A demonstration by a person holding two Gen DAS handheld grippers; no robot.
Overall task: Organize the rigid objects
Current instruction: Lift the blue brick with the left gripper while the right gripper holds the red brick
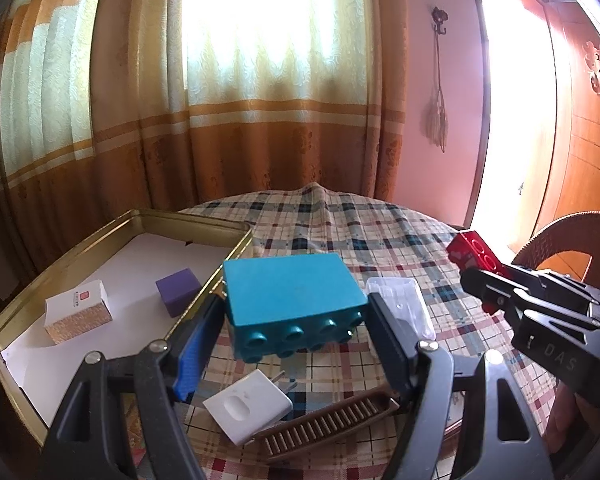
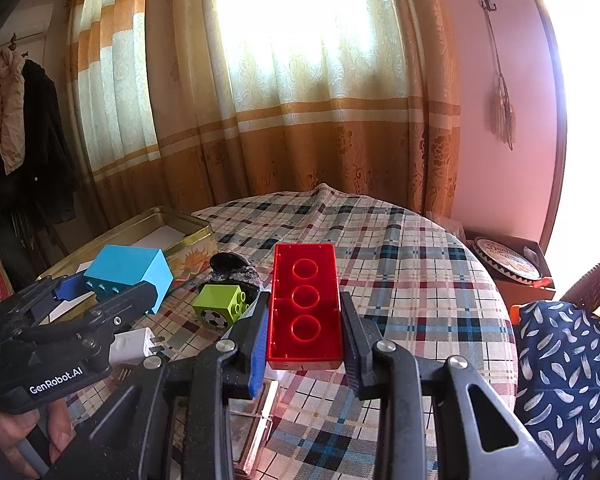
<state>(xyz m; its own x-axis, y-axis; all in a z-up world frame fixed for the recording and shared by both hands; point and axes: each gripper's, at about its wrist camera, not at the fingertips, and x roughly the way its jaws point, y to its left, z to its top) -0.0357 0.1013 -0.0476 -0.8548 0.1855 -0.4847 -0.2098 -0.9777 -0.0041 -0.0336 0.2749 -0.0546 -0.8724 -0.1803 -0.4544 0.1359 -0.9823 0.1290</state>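
Note:
My left gripper [image 1: 296,316] is shut on a large teal building block [image 1: 292,300], held above the checked tablecloth, just right of the gold tin tray [image 1: 100,232]. The tray holds a purple cube [image 1: 178,290] and a small white and gold box [image 1: 78,316]. My right gripper [image 2: 305,320] is shut on a long red building block [image 2: 305,304], hollow side up, held above the table. The red block also shows in the left wrist view [image 1: 478,256]. The teal block [image 2: 130,270] and the left gripper [image 2: 100,300] show in the right wrist view.
On the cloth lie a white plug adapter [image 1: 248,408], a brown comb [image 1: 328,416], a clear plastic box [image 1: 400,300], a green football block [image 2: 220,308] and a black sequined item [image 2: 232,268]. A wicker chair [image 1: 560,236] stands right of the round table.

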